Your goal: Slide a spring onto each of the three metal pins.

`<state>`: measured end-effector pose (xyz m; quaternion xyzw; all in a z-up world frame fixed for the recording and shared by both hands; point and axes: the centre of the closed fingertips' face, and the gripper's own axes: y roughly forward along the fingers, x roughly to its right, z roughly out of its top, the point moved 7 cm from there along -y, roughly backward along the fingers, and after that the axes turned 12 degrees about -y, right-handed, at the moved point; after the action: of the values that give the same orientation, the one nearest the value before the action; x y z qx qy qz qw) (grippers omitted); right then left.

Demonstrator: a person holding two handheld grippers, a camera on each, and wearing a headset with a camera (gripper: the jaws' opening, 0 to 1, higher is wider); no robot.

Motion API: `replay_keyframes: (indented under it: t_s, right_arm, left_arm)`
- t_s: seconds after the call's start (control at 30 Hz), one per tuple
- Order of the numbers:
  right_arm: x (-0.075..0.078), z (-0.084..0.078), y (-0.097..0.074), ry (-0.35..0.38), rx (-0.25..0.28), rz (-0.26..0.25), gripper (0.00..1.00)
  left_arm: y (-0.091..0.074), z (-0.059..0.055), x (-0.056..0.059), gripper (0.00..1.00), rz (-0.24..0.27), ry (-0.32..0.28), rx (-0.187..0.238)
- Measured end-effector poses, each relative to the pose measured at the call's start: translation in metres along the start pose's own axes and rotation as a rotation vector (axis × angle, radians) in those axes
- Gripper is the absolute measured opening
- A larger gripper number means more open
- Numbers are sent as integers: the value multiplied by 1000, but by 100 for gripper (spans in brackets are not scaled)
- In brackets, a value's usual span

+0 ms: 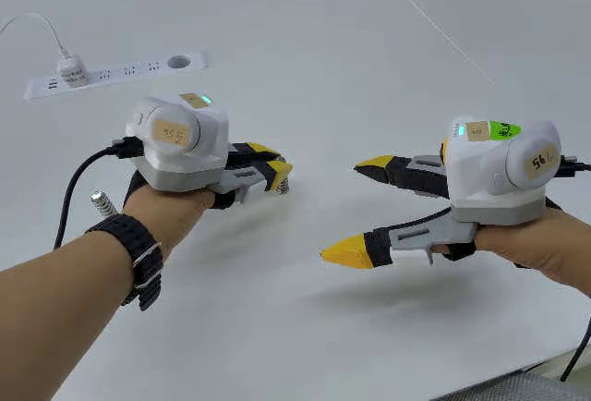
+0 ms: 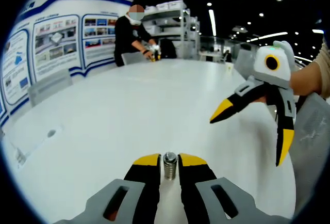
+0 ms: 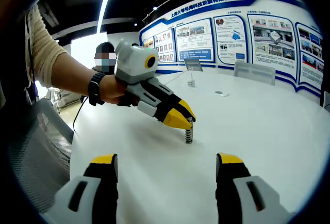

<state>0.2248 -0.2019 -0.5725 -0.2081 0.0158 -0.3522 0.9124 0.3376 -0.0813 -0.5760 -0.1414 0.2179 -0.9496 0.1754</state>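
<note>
My left gripper (image 2: pixel 169 160) is closed around a spring (image 2: pixel 170 170) standing upright on the worktop (image 1: pixel 305 59); my right gripper (image 1: pixel 355 211) hangs wide open, apart from it.

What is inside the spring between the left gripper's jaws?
A rounded metal pin top shows at the upper end of the spring, which stands on the white table, clamped by the left gripper. The coils cover the pin's shaft.
</note>
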Motion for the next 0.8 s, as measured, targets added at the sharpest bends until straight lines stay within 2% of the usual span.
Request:
replay_keyframes:
  t_s: [0.4,0.8]
  right_arm:
    - [-1,1,2,-5,-3,5,79]
    - [-1,1,2,-15,-5,9,79]
  left_arm:
    - [-12,-3,1,26,5,-34,24]
    - [-28,0,11,39,-1,-46,61]
